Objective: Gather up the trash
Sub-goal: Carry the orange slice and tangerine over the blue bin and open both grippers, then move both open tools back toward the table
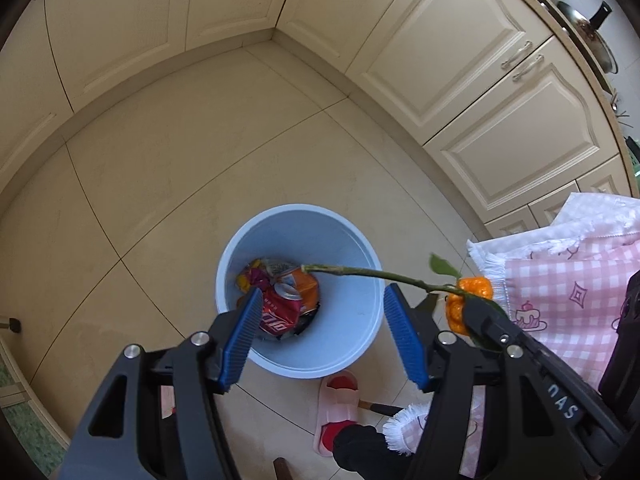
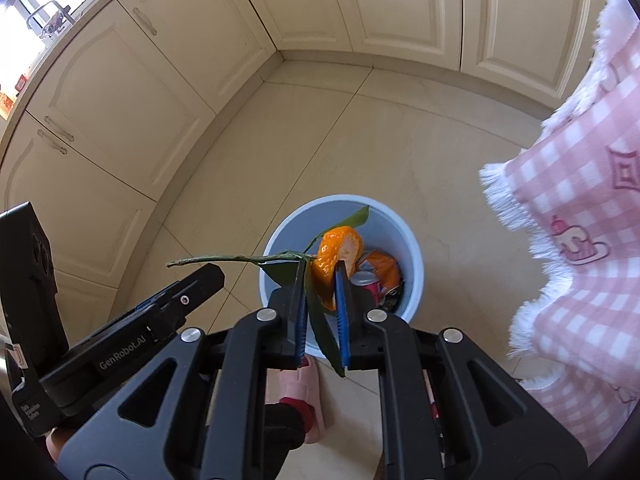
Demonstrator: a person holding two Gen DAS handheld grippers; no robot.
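Holding an orange peel (image 2: 338, 258) with its stem (image 2: 240, 258) and leaves (image 2: 320, 320), the right hand-held gripper (image 2: 322, 320) is clamped on it, pads pressed close with the peel and a long leaf between them. It hangs over the blue bin (image 2: 414, 264) that stands on the tiled floor (image 2: 360, 152); in the right wrist view the peel sits above the bin's mouth, while the stem reaches out sideways past the rim. The left hand-held gripper (image 1: 324, 336) is beside it, jaws apart and nothing between them, aimed into the same bin, where a red can (image 1: 278, 312) and other wrappers already lie. The step in hand looks like the drop. To do it well, I would bring the peel nearer the middle of the opening before letting go, since the stem is long and stiff and could catch on the rim and tip the whole piece onto the floor. Turning the stem so that it points down or along the bin's width should help. Opening the jaws fully matters too, as the leaf may cling to the ribbed pads. A pink checked cloth (image 2: 580, 240) hangs just beside the bin, and a slipper (image 1: 340, 404) stands close to its base, so the drop has little room for error.
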